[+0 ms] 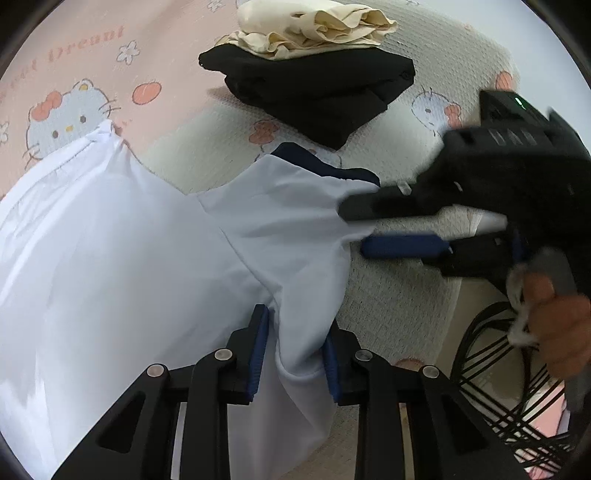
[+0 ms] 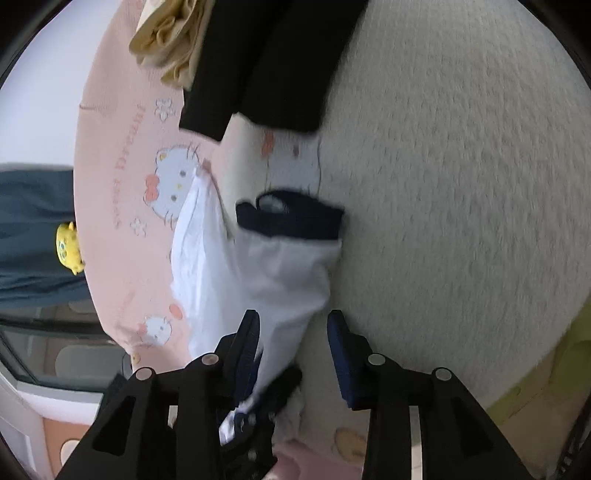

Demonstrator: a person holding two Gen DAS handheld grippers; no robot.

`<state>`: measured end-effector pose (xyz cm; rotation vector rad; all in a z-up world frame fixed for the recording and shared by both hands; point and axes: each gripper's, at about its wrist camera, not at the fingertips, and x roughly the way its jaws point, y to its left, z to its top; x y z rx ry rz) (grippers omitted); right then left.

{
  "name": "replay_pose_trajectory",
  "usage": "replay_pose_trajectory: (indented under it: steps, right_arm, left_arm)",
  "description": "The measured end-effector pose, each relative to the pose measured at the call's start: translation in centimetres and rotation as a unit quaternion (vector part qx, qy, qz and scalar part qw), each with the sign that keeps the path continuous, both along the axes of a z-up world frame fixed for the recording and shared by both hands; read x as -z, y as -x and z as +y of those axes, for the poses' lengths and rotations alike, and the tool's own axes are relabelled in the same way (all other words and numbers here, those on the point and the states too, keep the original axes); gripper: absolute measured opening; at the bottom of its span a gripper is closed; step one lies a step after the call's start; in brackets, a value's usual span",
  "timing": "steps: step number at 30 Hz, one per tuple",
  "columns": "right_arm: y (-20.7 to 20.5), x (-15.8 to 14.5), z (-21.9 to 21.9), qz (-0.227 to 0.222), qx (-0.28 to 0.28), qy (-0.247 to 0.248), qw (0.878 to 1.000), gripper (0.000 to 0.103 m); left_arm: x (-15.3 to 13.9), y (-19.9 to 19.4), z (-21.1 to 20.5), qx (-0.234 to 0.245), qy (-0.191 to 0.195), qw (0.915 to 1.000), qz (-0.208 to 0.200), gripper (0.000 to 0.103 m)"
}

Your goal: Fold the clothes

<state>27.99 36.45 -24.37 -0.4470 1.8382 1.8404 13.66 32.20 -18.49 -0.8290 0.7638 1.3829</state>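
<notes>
Here the left tongs (image 1: 295,350), black with blue pads, stand a little apart with a gathered fold of the white short-sleeved shirt with navy sleeve cuffs (image 1: 122,258) bunched between them; the cloth touches both pads, so they are pinching it loosely. The right tongs (image 1: 356,229) reach in from the right side of the left wrist view, spread, one black finger above and one blue-padded finger below the edge of the shirt's sleeve, just beneath the navy cuff (image 1: 332,166). In the right wrist view the right tongs (image 2: 293,343) are plainly spread, and the white sleeve runs down along the left finger while the other finger stands clear of it. A hand (image 1: 557,325) grips the handle of the right tool.

The shirt lies spread on the bed's pink and cream quilted cover printed with white cartoon cats (image 1: 74,122). Further off on the same cover sits a folded black garment (image 1: 317,96), and a crumpled cream garment (image 1: 314,29) rests on top of it. A small yellow toy (image 2: 68,247) shows at the bed's far edge.
</notes>
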Motion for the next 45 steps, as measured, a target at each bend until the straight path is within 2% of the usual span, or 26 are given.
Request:
replay_pose_trajectory:
  steps: [11,13,14,15,18,20,23,25,26,27,32,39,42,45]
  right_arm:
    - [1.6,-0.9,1.5,-0.036,-0.011,-0.081,0.996,0.036]
    - [2.0,-1.1,1.5,-0.069,-0.014,-0.1,0.993,0.024]
    - [2.3,-1.3,1.4,-0.089,-0.017,-0.11,0.99,0.012]
    - [2.6,-1.5,1.4,-0.107,-0.022,-0.121,0.987,0.004]
    - [3.3,-2.5,0.9,-0.136,-0.038,-0.153,0.978,0.004]
    - [3.8,-3.4,0.6,-0.134,-0.053,-0.169,0.975,0.004]
    - [4.0,-4.5,0.6,-0.106,-0.065,-0.172,0.977,0.004]
    - [3.9,-5.3,0.6,-0.088,-0.068,-0.172,0.979,0.004]
    - [3.9,-5.7,0.7,-0.081,-0.07,-0.173,0.979,0.004]
    - [3.9,-6.0,0.8,-0.074,-0.072,-0.174,0.979,0.004]
    - [4.0,-6.6,1.0,-0.039,-0.076,-0.157,0.984,0.004]
    - [3.6,-6.2,0.8,-0.048,-0.071,-0.144,0.986,0.004]
    - [3.6,-6.0,0.8,-0.051,-0.068,-0.135,0.987,0.004]
    - [3.5,-5.6,0.8,-0.045,-0.065,-0.126,0.989,0.004]
  left_arm:
    - [0.2,0.2,0.3,-0.004,-0.004,0.9999,-0.015,0.024]
    - [0.3,0.1,0.3,-0.004,-0.005,0.9999,-0.013,0.024]
    - [0.2,0.1,0.4,-0.004,-0.006,0.9999,-0.014,0.024]
    - [0.1,0.1,0.5,-0.005,-0.008,0.9998,-0.019,0.024]
    - [-0.4,0.2,0.8,-0.01,-0.011,0.9993,-0.033,0.025]
    - [-0.7,0.2,1.0,-0.013,-0.013,0.9989,-0.043,0.026]
    - [-1.2,0.3,1.3,-0.018,-0.017,0.998,-0.058,0.028]
    - [-1.5,0.4,1.5,-0.021,-0.019,0.9973,-0.067,0.043]
    - [-1.6,0.4,1.6,-0.023,-0.02,0.9969,-0.072,0.055]
    - [-1.8,0.4,1.7,-0.024,-0.021,0.9965,-0.077,0.062]
    - [-2.4,0.5,2.3,-0.031,-0.027,0.9944,-0.097,0.063]
    - [-0.6,-1.2,5.1,-0.037,-0.013,0.9985,-0.038,0.063]
    - [-0.1,-1.4,5.9,-0.044,-0.006,0.9985,-0.033,0.063]
    - [-0.2,-1.9,6.2,-0.038,-0.023,0.9988,-0.021,0.062]
